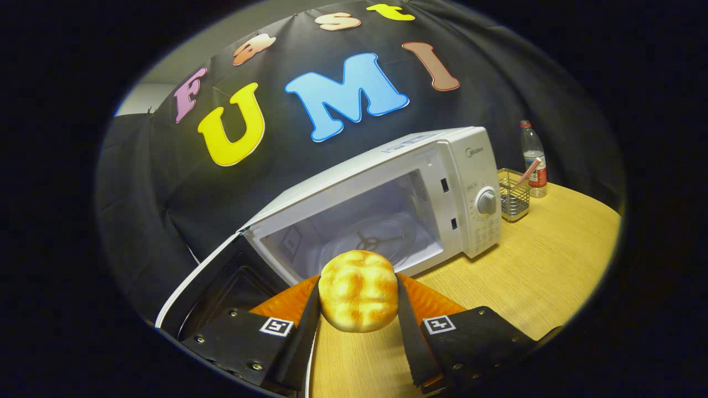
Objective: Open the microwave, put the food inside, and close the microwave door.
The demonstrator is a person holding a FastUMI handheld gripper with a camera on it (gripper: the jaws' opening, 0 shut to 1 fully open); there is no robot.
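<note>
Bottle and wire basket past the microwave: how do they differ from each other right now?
The bottle is tall, narrow and clear with a red cap; the wire basket is low, boxy, open-topped metal mesh. The bottle stands farther back, by the booth wall; the basket sits nearer the microwave. Both stand upright on the wooden table, well beyond the gripper, which is shut on the bun.

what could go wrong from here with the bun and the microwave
The bun, held between the gripper fingers, sits just outside the microwave cavity; it might catch the lower sill going in. The open door hangs beside the fingers and could get bumped. Released off-centre, the bun may roll.
</note>
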